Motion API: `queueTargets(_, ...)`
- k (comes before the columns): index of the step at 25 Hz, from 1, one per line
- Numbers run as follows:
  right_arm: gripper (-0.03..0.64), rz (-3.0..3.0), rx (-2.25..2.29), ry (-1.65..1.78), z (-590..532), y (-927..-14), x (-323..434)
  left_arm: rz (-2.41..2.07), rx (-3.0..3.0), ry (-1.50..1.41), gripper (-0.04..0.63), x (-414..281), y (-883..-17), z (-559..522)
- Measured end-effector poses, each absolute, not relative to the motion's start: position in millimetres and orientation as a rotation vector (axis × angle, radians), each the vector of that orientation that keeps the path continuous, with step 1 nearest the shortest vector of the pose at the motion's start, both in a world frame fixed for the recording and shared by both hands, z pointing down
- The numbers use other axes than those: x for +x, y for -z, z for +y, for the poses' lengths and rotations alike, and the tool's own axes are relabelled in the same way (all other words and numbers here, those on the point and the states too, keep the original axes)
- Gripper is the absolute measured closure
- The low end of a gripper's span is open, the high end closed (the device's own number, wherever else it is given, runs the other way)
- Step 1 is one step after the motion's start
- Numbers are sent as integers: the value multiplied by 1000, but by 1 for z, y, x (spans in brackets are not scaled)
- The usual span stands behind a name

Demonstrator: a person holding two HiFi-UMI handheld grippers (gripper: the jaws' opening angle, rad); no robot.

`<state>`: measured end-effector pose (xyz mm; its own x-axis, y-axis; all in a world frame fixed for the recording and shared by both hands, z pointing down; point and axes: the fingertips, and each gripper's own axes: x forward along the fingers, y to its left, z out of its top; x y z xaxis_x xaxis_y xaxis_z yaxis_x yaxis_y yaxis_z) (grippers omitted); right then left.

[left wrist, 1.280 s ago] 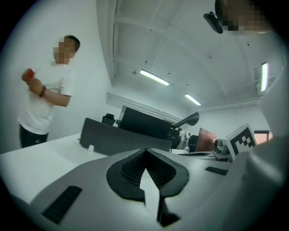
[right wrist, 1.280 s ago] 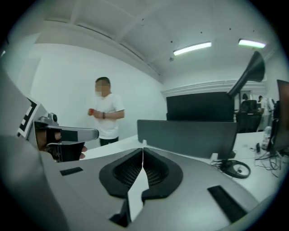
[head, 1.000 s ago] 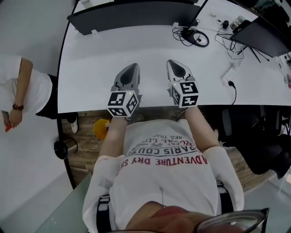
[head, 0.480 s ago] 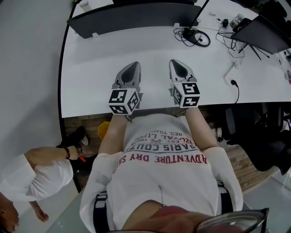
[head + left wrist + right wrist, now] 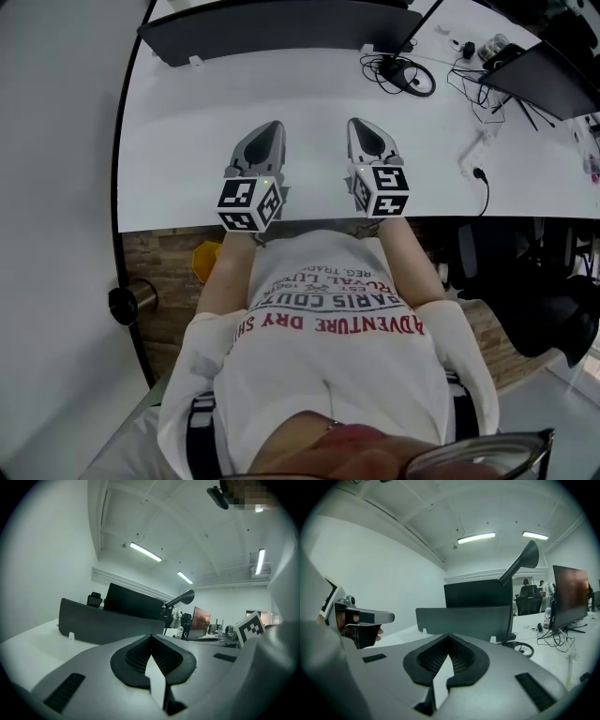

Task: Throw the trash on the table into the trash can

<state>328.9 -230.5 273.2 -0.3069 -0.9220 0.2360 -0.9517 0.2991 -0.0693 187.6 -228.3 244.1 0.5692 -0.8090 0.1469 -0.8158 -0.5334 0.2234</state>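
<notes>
We find both tongs held side by side over the near edge of the white table (image 5: pixel 187 141), pointing toward the far side and close to level. On the left gripper (image 5: pixel 267 126) the jaws are pressed together, tips meeting, w/ nothing btwn them – its own view confirms this. The right gripper (image 5: pixel 364 122) is in the same condition: jaws closed tip to tip, empty. The two sit near each other but apart, and neither touches any item on the tabletop.

At the table's far edge stands a long dark divider panel (image 5: pixel 272 33). To the far right we note:
- a coiled black cable (image 5: pixel 409 77)
- a dark monitor (image 5: pixel 539 80)
- a white power lead (image 5: pixel 476 155) w/ a black plug

All of these are well apart from the tongs. Small clutter (image 5: pixel 473 45) sits at the far right corner – too small for us to say whether any of it is the trash.

On the wood floor (image 5: pixel 169 253), left of the person, we see a yellow container (image 5: pixel 203 262) partly under the table's near edge. Nearer and further left is a dark round can (image 5: pixel 127 305). We cannot tell which of the two is the trash can. Both are well apart from the grippers.

The person's white printed shirt (image 5: pixel 319 375) fills the near part of the head view. A black chair (image 5: pixel 553 323) stands at the right, below the table's near edge.
</notes>
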Motion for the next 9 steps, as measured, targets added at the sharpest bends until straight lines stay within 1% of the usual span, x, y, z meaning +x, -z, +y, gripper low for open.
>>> queueTargets(9,592,-2385,1730,-276,-229,-275,323,-1351,2522,-34,572,182,-244,-228)
